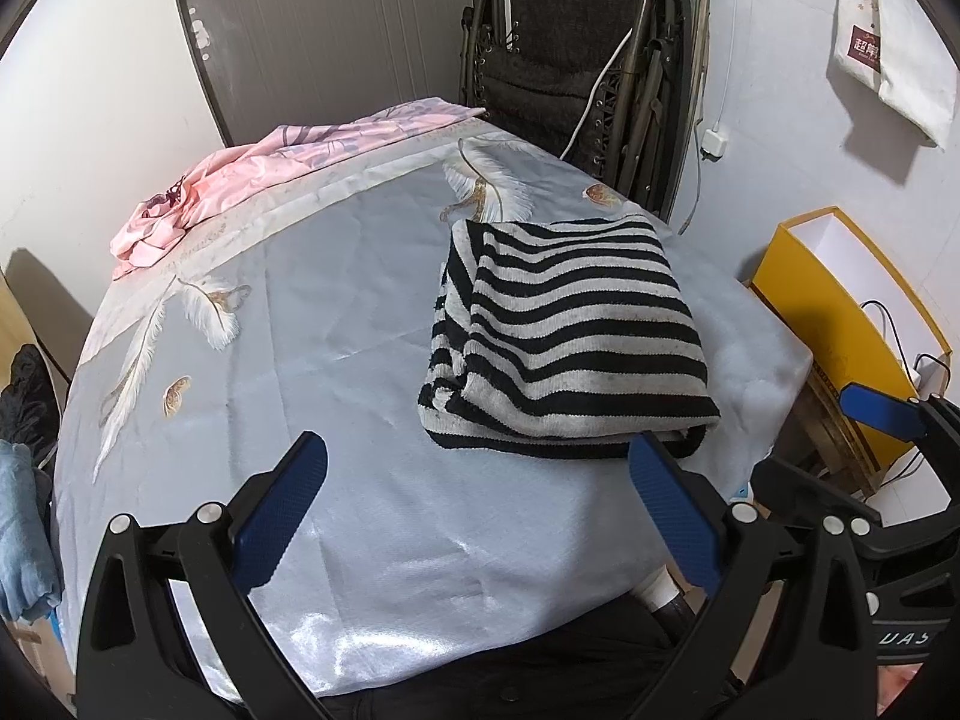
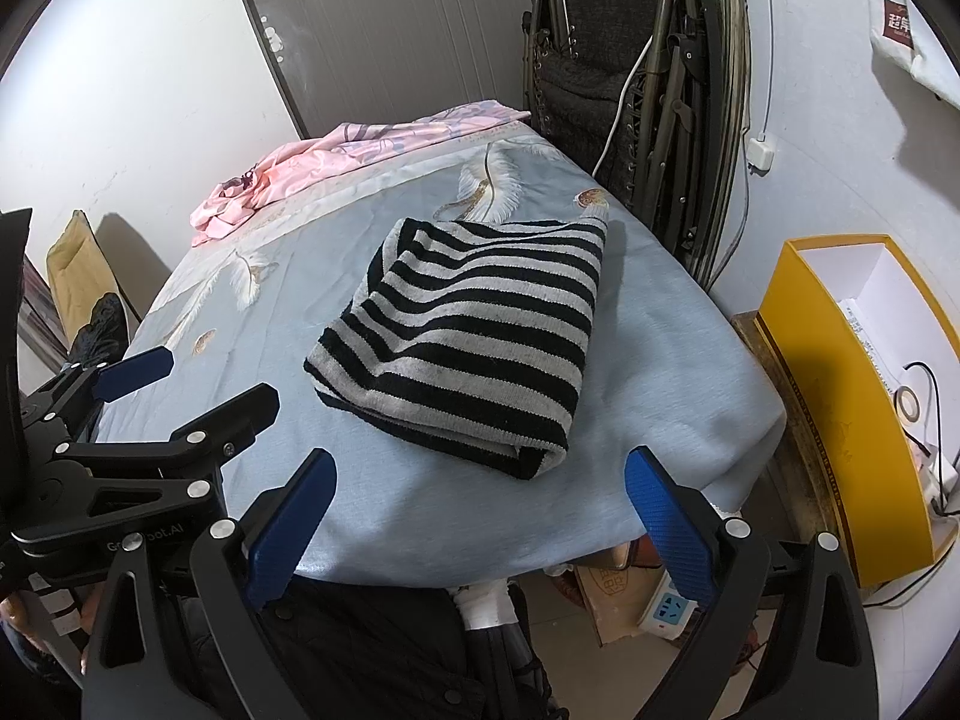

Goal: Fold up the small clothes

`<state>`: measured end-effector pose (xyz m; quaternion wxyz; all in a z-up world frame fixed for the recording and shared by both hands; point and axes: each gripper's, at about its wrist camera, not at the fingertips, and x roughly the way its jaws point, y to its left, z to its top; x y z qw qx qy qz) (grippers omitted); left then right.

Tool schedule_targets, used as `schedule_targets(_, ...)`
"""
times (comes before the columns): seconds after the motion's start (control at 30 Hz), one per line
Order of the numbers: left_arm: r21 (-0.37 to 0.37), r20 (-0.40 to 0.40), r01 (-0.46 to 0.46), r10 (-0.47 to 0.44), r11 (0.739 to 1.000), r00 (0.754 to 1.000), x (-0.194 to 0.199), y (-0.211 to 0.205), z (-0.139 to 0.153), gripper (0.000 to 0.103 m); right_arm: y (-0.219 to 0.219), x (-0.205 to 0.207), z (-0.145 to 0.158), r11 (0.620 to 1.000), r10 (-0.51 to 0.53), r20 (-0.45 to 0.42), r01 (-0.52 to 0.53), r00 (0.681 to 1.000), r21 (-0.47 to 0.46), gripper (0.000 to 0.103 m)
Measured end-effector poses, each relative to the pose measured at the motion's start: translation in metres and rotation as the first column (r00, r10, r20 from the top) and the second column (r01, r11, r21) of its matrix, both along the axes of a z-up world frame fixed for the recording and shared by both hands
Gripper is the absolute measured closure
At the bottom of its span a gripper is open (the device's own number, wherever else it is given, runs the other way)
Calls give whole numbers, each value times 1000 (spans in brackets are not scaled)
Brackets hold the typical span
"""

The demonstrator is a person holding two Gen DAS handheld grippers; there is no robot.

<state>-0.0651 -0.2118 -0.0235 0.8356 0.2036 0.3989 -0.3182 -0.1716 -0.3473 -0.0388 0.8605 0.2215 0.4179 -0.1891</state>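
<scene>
A black-and-grey striped knit garment [image 1: 570, 336] lies folded into a thick rectangle on the light blue feather-print cloth [image 1: 312, 324] that covers the table. My left gripper [image 1: 480, 456] hovers open over the near part of the table, its right fingertip just short of the garment's near edge. In the right wrist view the same garment [image 2: 474, 336] lies ahead of my right gripper [image 2: 480, 471], which is open and empty at the table's near edge. The left gripper [image 2: 198, 378] shows there at the left, open too.
A crumpled pink cloth [image 1: 240, 192] lies at the table's far left. A folded dark chair [image 1: 576, 60] leans on the wall behind. An open yellow box [image 2: 858, 372] stands right of the table, a power strip [image 2: 666, 606] on the floor below.
</scene>
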Motion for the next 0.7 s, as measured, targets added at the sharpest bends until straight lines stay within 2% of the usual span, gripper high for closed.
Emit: schedule_targets(0.7,7,3,-2,2,1000,1000,0,1,-2,5,1,0,-3,1000,2,-5,-2,1000,1,6)
